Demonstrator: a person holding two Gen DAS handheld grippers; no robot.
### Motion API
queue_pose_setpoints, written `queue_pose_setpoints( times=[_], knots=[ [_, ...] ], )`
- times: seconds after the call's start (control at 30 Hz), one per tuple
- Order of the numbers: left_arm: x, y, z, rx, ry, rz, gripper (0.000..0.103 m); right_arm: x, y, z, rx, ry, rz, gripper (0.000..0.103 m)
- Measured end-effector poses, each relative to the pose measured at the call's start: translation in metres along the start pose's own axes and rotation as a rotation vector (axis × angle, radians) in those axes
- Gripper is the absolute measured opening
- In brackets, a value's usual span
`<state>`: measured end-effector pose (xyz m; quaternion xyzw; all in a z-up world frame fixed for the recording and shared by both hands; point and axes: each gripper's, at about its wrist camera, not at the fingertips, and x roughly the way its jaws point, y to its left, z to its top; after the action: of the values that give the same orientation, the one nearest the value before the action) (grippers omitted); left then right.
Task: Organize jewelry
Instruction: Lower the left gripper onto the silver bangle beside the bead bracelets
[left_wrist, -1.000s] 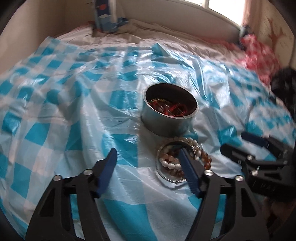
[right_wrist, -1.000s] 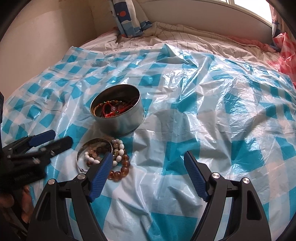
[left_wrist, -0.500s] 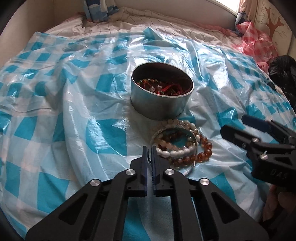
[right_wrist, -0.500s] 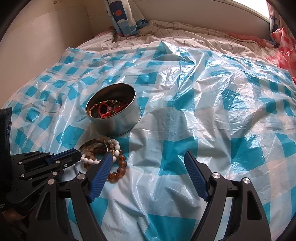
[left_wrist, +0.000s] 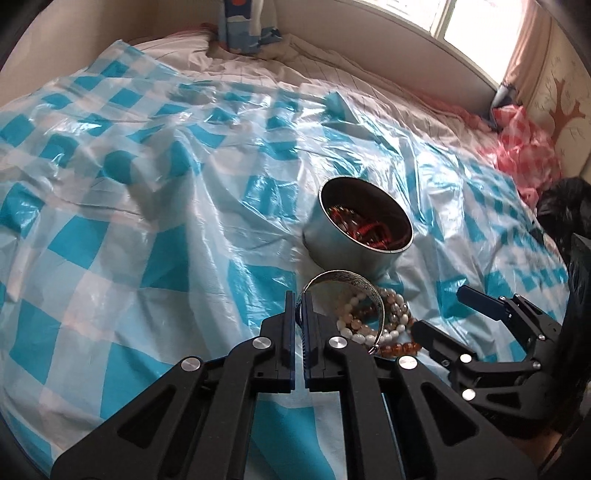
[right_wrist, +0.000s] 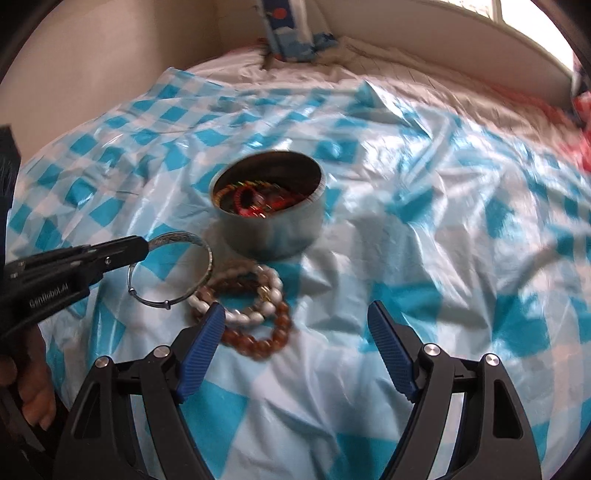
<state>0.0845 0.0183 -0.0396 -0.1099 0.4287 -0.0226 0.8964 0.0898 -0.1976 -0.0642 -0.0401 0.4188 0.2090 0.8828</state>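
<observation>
While my left gripper sits low in the middle of its own view, its jaws are clenched on the rim of a silver bangle, which stands tilted up off the sheet with its engraved band arcing to the right of the fingertips. From the right wrist view I see that same left gripper reaching in from the left edge, pinching the bangle at its upper left, the ring hanging open over the checks. My right gripper is released, its blue pads spread wide at the bottom of the frame, nothing between them; the left pad overlaps the edge of the beaded bracelets in the picture, though I cannot tell whether it touches them. Those bracelets, white, amber and mixed beads, lie heaped on the blue-and-white checked plastic sheet, just below the round metal tin. That tin stands upright in the centre, with red and beaded pieces inside. A person's fingers show at the lower left edge, under the left gripper's body.
</observation>
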Motion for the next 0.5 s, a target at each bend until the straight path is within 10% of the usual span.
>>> queue_pose_setpoints(
  times=[0.5],
  knots=[
    [0.005,0.001,0.001,-0.003,0.030,0.009,0.003,0.029,0.020,0.009,-0.076,0.035,0.008,0.041]
  ],
)
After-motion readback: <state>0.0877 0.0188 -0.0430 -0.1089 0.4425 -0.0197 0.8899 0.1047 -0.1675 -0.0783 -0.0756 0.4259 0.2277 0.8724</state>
